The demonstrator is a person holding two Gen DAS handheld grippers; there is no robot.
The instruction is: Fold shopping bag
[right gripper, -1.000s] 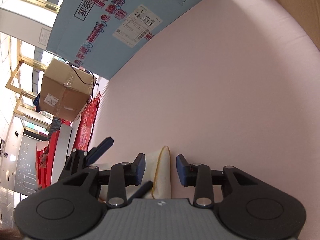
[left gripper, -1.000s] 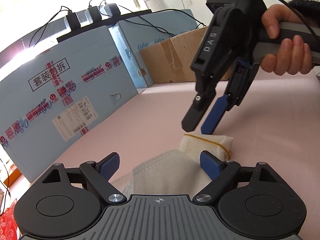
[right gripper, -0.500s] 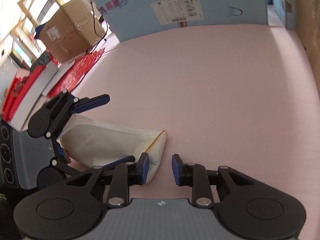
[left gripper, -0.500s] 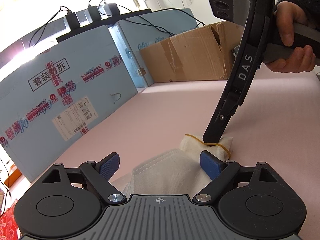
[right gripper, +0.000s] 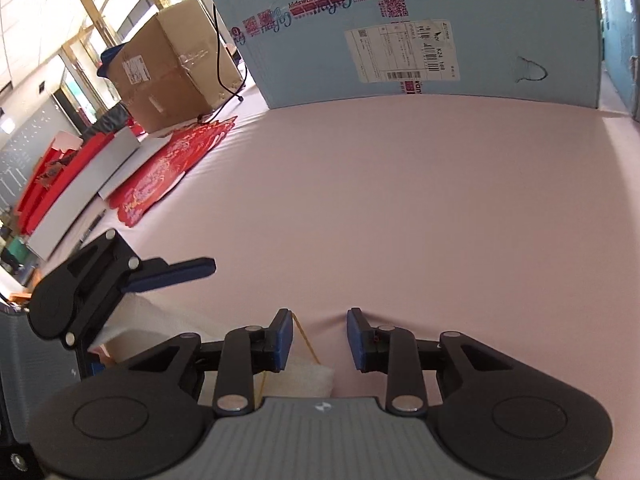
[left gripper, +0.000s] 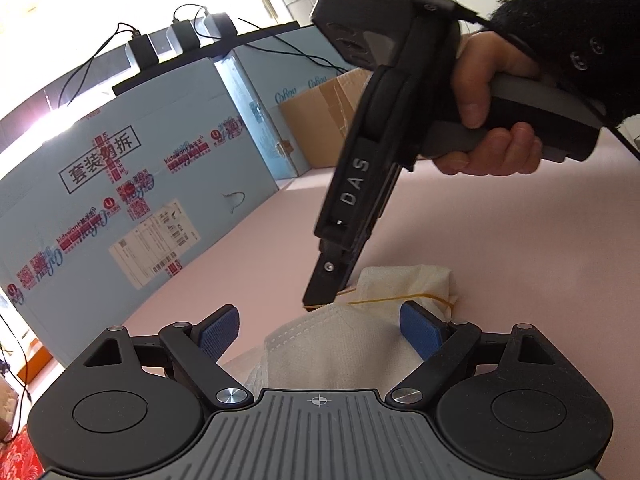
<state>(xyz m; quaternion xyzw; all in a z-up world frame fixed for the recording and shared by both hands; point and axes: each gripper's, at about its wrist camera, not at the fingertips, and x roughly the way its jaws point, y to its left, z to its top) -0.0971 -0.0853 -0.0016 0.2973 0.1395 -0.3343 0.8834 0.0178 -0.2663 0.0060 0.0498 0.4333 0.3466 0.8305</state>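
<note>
A white folded shopping bag [left gripper: 340,348] lies on the pink table [left gripper: 500,240], with a yellow rubber band [left gripper: 400,299] around its far end. My left gripper [left gripper: 320,328] is open wide, its blue pads on either side of the bag, the left one clear of it. A hand holds my right gripper [left gripper: 324,292] steeply down, its tip at the band's left end. In the right wrist view the right gripper [right gripper: 319,340] stands partly open over the bag's end [right gripper: 304,376]. The rubber band [right gripper: 306,340] runs along its left pad, and bare table shows between the pads. The left gripper [right gripper: 120,280] sits at the left.
Tall blue cartons [left gripper: 120,200] and a brown cardboard box [left gripper: 320,120] wall off the far side of the table. Red printed sheets [right gripper: 160,176], red and white boxes [right gripper: 80,172] and another brown box [right gripper: 168,64] lie off to the left, with cables trailing down.
The right gripper has rolled upright and shifted left across the bag's end; its tip now sits at the band's left end. The left gripper and the bag have stayed put.
</note>
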